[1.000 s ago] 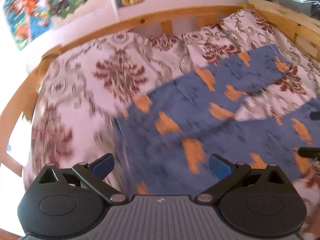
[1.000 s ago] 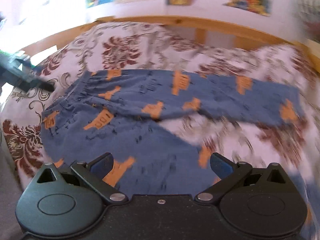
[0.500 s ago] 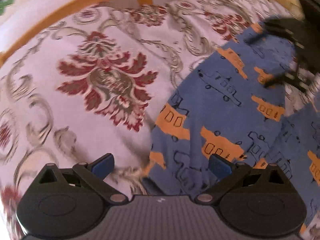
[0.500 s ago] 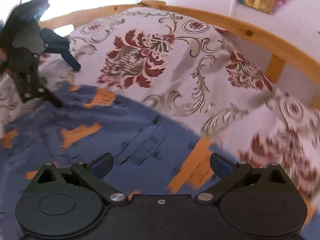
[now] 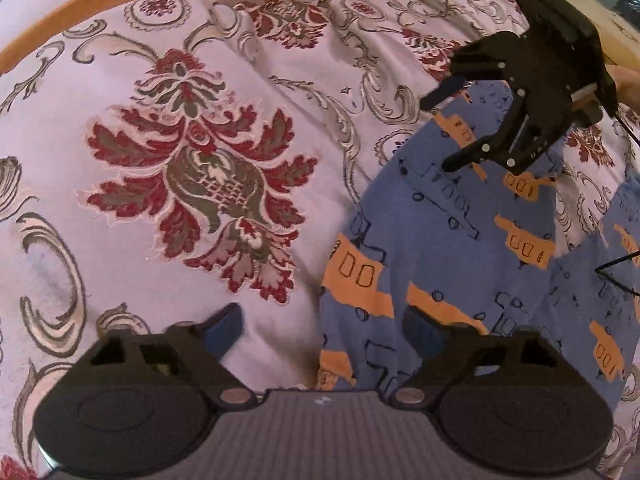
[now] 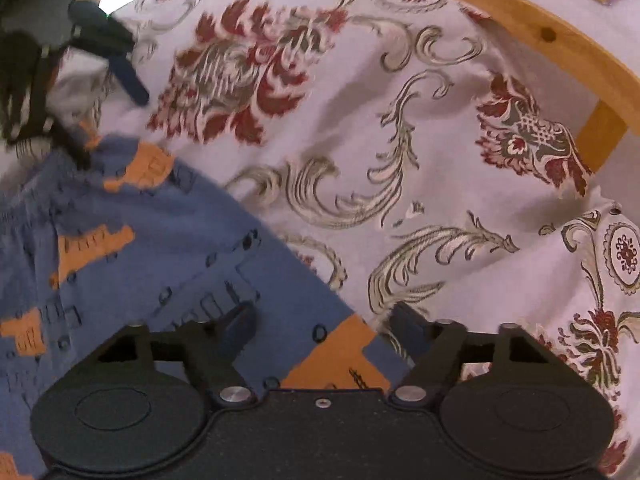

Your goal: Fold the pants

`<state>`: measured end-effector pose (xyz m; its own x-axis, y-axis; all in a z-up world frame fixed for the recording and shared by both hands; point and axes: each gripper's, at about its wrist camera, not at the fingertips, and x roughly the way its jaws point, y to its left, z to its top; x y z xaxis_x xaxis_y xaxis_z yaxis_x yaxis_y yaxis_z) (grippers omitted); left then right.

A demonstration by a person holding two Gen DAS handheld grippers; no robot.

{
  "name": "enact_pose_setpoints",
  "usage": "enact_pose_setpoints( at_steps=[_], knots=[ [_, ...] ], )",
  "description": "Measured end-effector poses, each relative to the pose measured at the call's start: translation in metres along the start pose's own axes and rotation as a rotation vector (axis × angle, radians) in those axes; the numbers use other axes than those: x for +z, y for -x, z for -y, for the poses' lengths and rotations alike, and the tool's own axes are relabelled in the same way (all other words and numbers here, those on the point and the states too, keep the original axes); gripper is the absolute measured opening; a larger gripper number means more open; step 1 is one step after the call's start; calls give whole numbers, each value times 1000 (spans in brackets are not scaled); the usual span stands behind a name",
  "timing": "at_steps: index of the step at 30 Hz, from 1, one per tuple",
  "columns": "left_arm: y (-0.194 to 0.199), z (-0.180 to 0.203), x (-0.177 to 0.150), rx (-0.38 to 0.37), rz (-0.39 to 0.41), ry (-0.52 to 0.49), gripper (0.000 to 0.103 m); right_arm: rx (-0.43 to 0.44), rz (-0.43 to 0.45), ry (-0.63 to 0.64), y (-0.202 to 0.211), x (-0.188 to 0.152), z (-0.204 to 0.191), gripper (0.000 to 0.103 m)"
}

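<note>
Blue pants [image 5: 432, 240] with orange patches lie flat on the flowered bedspread [image 5: 192, 168]. My left gripper [image 5: 324, 328] is open low over the pants' left edge, and that edge runs between its fingers. My right gripper [image 5: 440, 132] shows at the upper right of the left wrist view, open over the far part of the same pants. In the right wrist view the pants [image 6: 160, 248] fill the lower left. The right gripper [image 6: 322, 324] straddles their edge by an orange patch, holding nothing. The left gripper [image 6: 110, 128] appears at the far left.
A curved wooden bed rail [image 5: 120, 4] runs along the far side of the bed, with a post [image 6: 600, 136] under the rail at the right. Wall posters hang behind it. A hand [image 5: 626, 80] holds the right gripper.
Both grippers have dropped close to the pants' far edge, from a high view of the whole garment. Each now has the cloth edge between open fingers.
</note>
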<state>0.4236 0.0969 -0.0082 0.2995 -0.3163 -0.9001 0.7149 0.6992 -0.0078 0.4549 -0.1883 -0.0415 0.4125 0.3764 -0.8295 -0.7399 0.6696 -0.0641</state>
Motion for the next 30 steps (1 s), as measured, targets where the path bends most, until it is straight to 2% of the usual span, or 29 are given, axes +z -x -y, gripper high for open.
enact_pose_setpoints(
  at_steps=[2, 3, 4, 6, 7, 8, 10, 15, 19, 24, 28, 30],
  knots=[
    [0, -4, 2, 3, -17, 24, 66, -11, -19, 10, 0, -1, -2, 59],
    [-1, -6, 3, -2, -35, 44, 49, -22, -25, 15, 0, -1, -3, 55],
    [-5, -10, 5, -17, -72, 74, 28, -36, -27, 21, 1, -2, -5, 46],
    [-12, -13, 3, -38, -129, 124, 15, -65, -22, 30, 3, -2, -10, 32],
    [-13, -12, 2, -35, -130, 132, 10, -76, -18, 37, 5, -2, -12, 18],
    [-12, -10, 0, -20, -125, 132, 7, -95, -16, 45, 6, -3, -15, 9],
    [-8, -2, -1, 25, -106, 121, 3, -136, -5, 67, 12, -5, -23, 5],
    [9, 25, -6, 194, -49, 65, 2, -203, 50, 81, 29, -10, -38, 3],
    [33, 49, -12, 270, 29, 44, 2, -293, 127, 78, 51, -17, -62, 3],
    [68, 93, -43, 337, 148, -101, 2, -420, 228, 81, 99, -50, -115, 2],
    [87, 135, -72, 356, 218, -269, 2, -506, 266, 115, 132, -86, -169, 2],
    [95, 158, -92, 355, 238, -385, 2, -518, 276, 93, 146, -102, -194, 2]
  ],
)
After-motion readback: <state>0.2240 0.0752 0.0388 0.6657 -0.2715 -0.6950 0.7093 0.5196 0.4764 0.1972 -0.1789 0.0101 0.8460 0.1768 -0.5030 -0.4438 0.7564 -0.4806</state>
